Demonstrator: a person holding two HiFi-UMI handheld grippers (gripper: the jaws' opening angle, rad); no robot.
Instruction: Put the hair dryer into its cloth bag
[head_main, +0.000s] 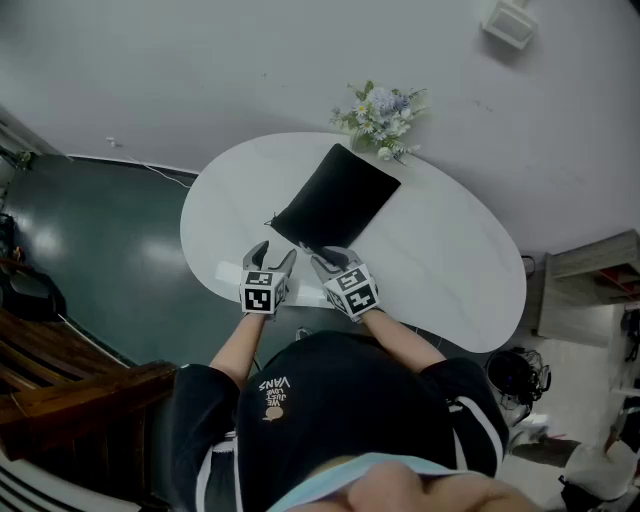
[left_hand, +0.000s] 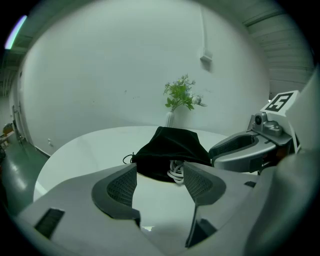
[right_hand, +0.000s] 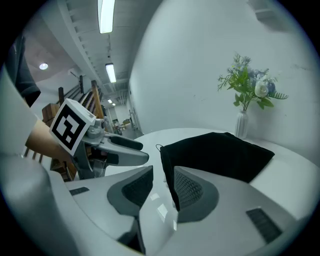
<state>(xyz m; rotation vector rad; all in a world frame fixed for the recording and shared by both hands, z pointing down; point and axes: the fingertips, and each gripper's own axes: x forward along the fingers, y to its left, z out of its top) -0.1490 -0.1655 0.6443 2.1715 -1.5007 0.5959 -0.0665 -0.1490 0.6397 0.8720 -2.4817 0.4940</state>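
On the white table (head_main: 450, 270), at its near side: counted two grippers at the mouth of one black cloth bag (head_main: 335, 200).

Found the left gripper (head_main: 273, 252) just short of the bag's near mouth, jaws spread wide, grasping nothing. Found the right gripper (head_main: 330, 256) just right of it, jaws parted part-way, with the hem of the mouth standing between them, close to the right pad but not pinched. Saw one coil of white cord (left_hand: 176, 170) inside the open mouth; could not make out the hair dryer's body under the cloth. Spotted one thin drawstring loop (left_hand: 128, 159) at the mouth's left end. Noted one vase of flowers (head_main: 383, 118) at the table's far edge, just beyond the bag's far corner.
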